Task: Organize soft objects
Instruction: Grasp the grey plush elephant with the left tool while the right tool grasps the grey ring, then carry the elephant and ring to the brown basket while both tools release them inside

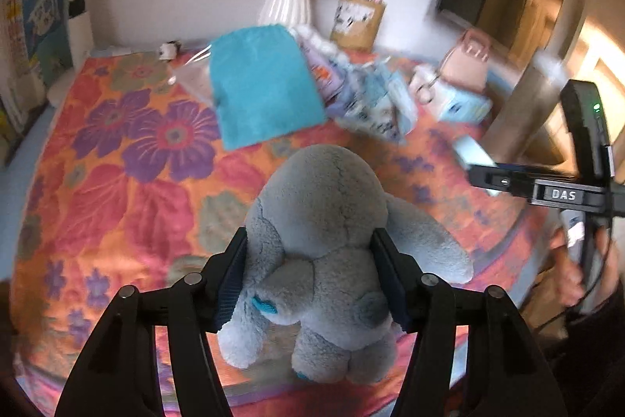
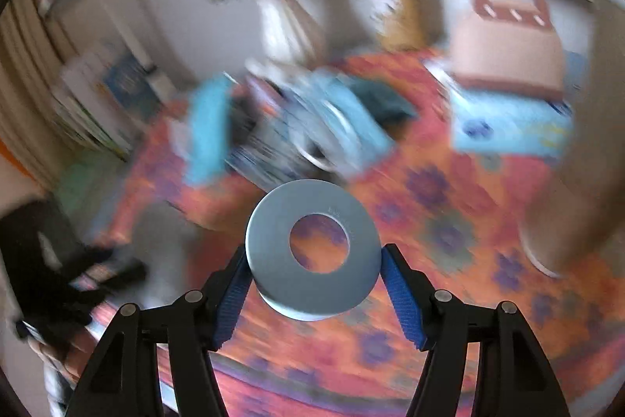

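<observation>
Left wrist view: my left tool clamps the grey plush elephant above the floral bench, nearer me than the turquoise cloth. My right tool grips a grey ring.

Right wrist view: tabletop clutter motion-blurred, unidentifiable.

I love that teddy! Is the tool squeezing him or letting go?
Squeezing: the left tool presses both blue pads into the grey plush toy.
</observation>
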{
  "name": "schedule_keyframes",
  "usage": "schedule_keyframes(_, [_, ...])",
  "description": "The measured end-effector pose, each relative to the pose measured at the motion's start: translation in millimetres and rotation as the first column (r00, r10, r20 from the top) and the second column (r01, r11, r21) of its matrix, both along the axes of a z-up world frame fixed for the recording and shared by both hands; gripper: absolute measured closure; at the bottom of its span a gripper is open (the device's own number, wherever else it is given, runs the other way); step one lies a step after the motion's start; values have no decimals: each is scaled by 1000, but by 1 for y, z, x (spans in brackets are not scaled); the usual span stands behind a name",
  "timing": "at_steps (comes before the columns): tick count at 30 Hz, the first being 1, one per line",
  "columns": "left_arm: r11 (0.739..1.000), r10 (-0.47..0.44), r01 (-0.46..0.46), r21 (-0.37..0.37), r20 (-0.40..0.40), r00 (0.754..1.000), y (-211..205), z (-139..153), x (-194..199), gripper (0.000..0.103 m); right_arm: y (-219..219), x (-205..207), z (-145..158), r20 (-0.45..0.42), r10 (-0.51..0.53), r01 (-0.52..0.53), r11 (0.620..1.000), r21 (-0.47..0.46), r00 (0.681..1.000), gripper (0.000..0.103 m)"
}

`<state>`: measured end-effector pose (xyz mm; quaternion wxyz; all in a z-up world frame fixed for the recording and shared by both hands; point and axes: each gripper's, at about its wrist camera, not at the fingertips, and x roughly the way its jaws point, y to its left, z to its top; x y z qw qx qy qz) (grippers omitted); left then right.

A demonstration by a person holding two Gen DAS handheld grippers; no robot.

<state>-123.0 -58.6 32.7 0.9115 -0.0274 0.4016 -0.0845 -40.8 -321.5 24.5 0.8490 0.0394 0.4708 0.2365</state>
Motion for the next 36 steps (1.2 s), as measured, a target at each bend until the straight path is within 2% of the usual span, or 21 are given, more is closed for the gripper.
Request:
schedule_keyframes(1, [1000, 17, -17, 18, 0, 1000, -3, -2, 3, 37, -2, 1, -7, -14, -5, 4, 1000, -28, 1000, 38])
schedule_keyframes(4, [1000, 15, -15, -14, 8, 1000, -6, -5, 6, 20, -4, 4, -24, -25, -27, 25, 995, -95, 999, 38])
schedule_keyframes(5, [1000, 17, -16, -10, 15, 1000, -7, -5, 6, 19, -3, 4, -27, -26, -23, 20, 995, -98, 999, 36])
schedule_keyframes(10, [997, 43, -42, 69, -10, 999, -17, -15, 17, 20, 1, 6, -28, -26, -24, 22, 996, -83, 999, 28])
schedule_keyframes(11, [996, 45, -44, 78, -14, 999, -19, -18, 18, 29, 2, 7, -28, -22, -35, 33, 996, -83, 999, 28])
schedule_keyframes(12, [996, 38, -37, 77, -15, 999, -21, -19, 18, 32, 4, 8, -28, -18, -42, 40, 996, -86, 999, 28])
schedule_keyframes(14, [994, 37, -39, 106, 13, 999, -27, -18, 14, 38, 6, 4, -27, -4, -47, 47, 995, -87, 999, 37])
schedule_keyframes(16, [990, 22, -28, 137, 50, 999, -37, -12, 6, 39, 7, -3, -26, 11, -42, 43, 995, -92, 999, 38])
schedule_keyframes(20, [999, -42, 38, 37, 97, 994, -51, 8, -5, 39, 1, -16, -14, 39, -35, 39, 994, -101, 999, 39])
schedule_keyframes(24, [994, -105, 104, 13, 124, 987, -82, 25, -6, 39, -24, -28, 7, 61, -48, 54, 993, -106, 997, 39])
schedule_keyframes(28, [981, -191, 192, 13, 156, 969, -125, 39, -8, 39, -76, -36, 28, 49, -104, 108, 991, -76, 993, 39])
schedule_keyframes(36, [917, -397, 398, 39, 190, 898, -240, 63, -7, 39, -182, -54, 62, 59, -286, 289, 957, -40, 956, 38])
